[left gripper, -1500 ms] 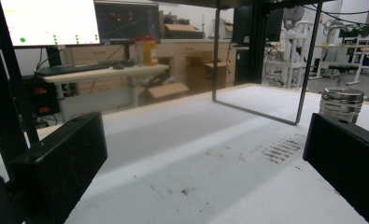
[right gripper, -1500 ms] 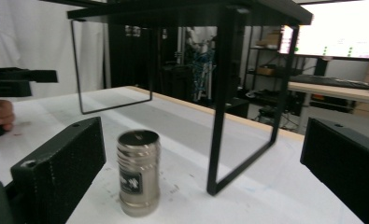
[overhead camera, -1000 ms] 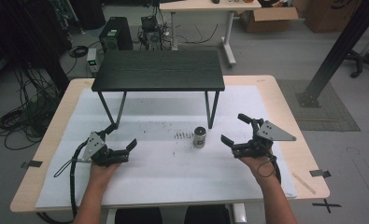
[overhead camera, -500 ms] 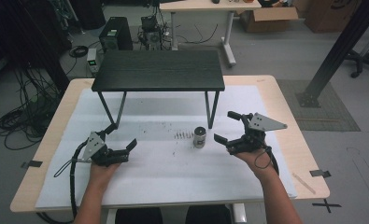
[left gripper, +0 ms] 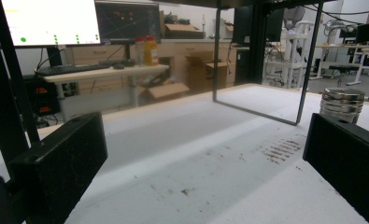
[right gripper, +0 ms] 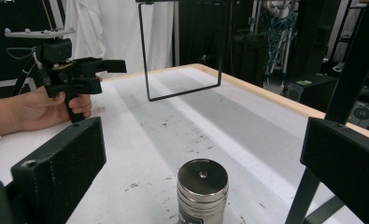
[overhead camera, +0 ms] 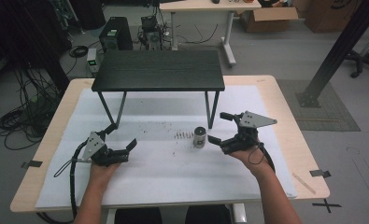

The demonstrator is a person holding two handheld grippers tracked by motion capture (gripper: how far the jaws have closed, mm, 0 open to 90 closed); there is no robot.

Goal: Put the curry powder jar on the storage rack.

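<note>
The metal canister [overhead camera: 200, 137] stood mid-table near the black stand's [overhead camera: 159, 70] right front leg, its label unreadable. The right gripper [overhead camera: 218, 128], jaws spread, flanked it untouched; the left gripper [overhead camera: 121, 138] gaped empty nearer the table's left edge

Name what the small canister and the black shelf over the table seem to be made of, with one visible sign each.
Canister: probably steel, brushed finish; its flat top shines grey and its side is ribbed. Black shelf: top looks like dark wood-grain board, matt, with faint streaks; its thin legs look like metal rod.
</note>
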